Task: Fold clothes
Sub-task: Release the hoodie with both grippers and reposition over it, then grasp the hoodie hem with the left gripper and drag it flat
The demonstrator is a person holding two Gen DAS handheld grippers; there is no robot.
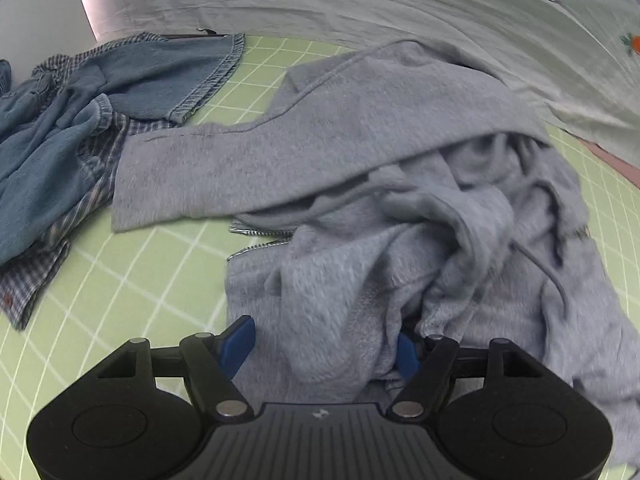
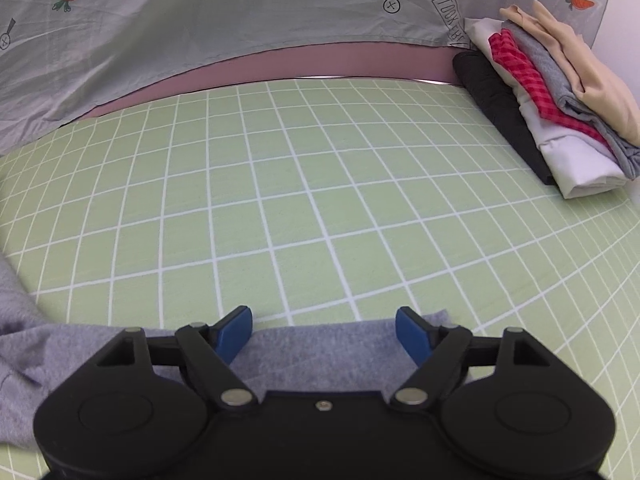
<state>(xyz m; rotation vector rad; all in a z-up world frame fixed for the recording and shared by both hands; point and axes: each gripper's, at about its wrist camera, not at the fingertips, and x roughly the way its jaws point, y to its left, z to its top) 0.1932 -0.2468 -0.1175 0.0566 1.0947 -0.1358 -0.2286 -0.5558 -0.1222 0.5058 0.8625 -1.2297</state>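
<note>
On the green white-gridded surface (image 2: 280, 184): crumpled grey zip-up fleece hoodie (image 1: 360, 152) lies mid-scene | left tongs (image 1: 326, 346) wide, hoodie folds between blue pads, no squeeze visible; right tongs (image 2: 324, 330) wide over hoodie's flat edge | blue denim garment (image 1: 60, 140) far left | folded clothes stack (image 2: 560, 100) far right

I take this for a staged clothes-folding station, not a lived-in room; green gridded mat (image 2: 320, 184) as worktop; pale carrot-print sheet (image 2: 200, 20) hung behind; stack of folded clothes (image 2: 552, 100) at one side; loose denim heap (image 1: 60, 128) opposite.
</note>
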